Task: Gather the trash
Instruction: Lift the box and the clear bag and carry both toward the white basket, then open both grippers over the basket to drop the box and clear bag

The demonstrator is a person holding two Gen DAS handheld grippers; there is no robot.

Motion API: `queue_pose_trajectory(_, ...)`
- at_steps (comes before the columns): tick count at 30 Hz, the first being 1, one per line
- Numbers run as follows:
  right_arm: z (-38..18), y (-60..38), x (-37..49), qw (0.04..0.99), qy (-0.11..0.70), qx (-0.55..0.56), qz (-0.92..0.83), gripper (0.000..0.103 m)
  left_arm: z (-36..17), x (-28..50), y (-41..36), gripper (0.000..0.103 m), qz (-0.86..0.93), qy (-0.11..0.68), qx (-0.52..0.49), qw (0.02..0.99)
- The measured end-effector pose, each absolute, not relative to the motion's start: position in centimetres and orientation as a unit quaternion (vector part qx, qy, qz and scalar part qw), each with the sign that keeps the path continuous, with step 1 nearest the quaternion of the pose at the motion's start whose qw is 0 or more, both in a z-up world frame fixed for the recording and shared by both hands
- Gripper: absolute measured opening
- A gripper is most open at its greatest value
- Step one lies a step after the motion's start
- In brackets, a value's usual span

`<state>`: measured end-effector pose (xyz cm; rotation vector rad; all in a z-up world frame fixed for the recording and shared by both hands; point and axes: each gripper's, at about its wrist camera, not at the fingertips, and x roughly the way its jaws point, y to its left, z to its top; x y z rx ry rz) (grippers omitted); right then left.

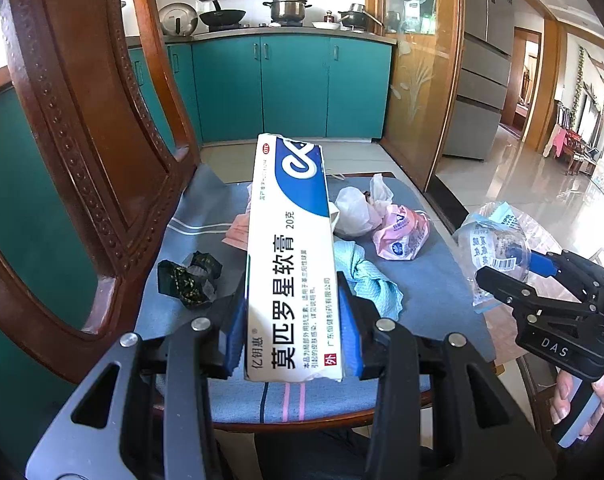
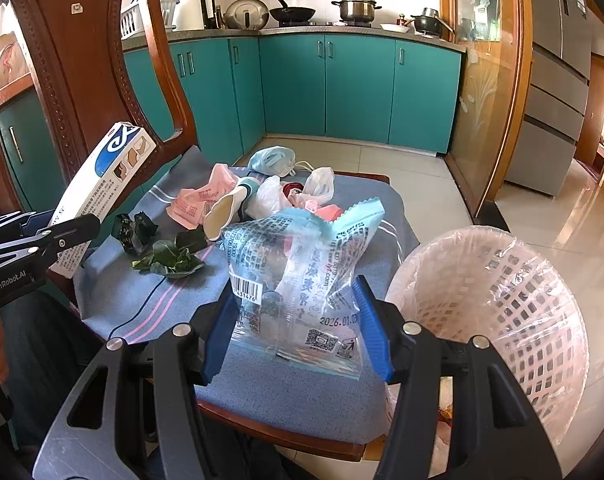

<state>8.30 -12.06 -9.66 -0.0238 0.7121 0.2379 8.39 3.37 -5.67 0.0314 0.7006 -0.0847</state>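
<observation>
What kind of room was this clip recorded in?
Most likely a home kitchen: teal cabinets under a counter with a steel pot and wok, and a fridge to the side.

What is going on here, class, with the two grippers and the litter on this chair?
A person is collecting trash from a cloth-covered chair seat. The left gripper clamps a white and blue ointment box, lifted above the seat. The right gripper clamps a clear printed snack wrapper. A lined white trash basket stands beside the chair, to the right. Plastic bags, pink wrappers, green leaves and a dark wrapper remain on the seat.
</observation>
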Motion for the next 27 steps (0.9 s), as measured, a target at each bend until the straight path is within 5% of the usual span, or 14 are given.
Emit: queue_pose_trajectory(27,-6.2,-23.7,6.5,0.957,0.286,0.035,-0.031,0.057,-4.4,9.1,-0.8,0.041,-0.088,0.333,0.013,0.939)
